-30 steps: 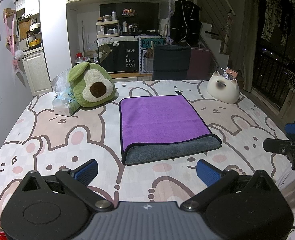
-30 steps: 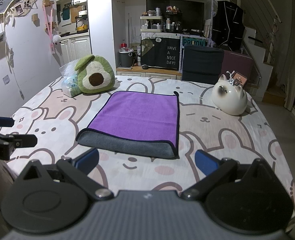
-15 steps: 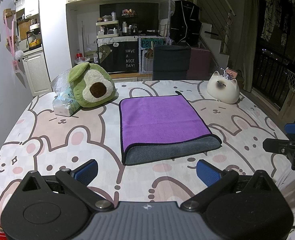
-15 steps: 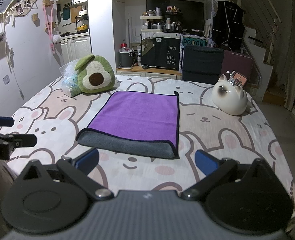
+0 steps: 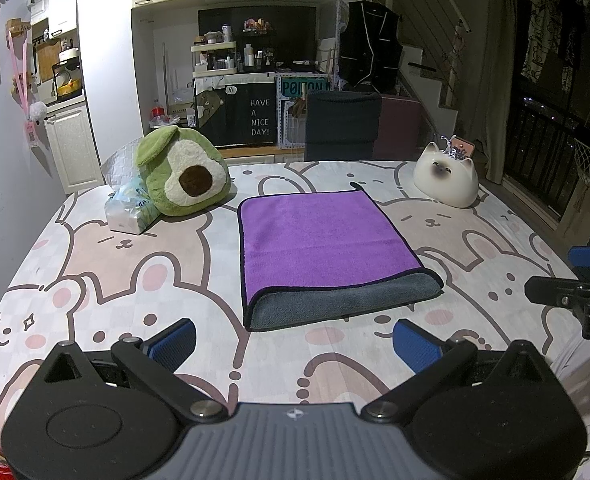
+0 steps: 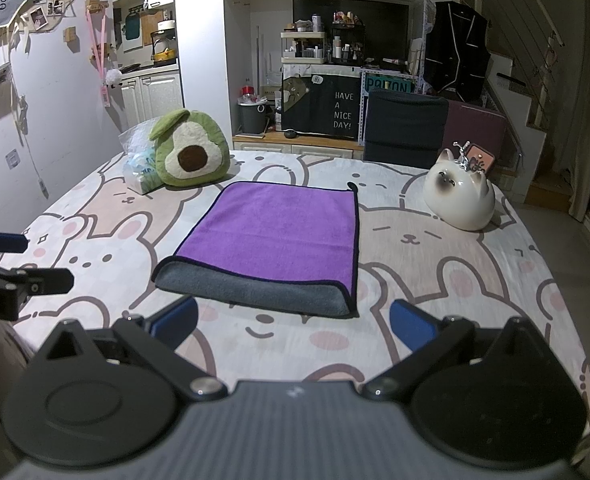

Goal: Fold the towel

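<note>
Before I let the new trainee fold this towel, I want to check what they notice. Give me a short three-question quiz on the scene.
1. True or false: the left gripper grips the towel.
2. Which stands nearest the avocado plush? A) cat figurine B) tissue pack C) right gripper
3. Fill in: the towel's top layer is purple; the layer showing at its near edge is ____.

Key: 1 false, both grippers are open and short of it; 2 B; 3 grey.
</note>
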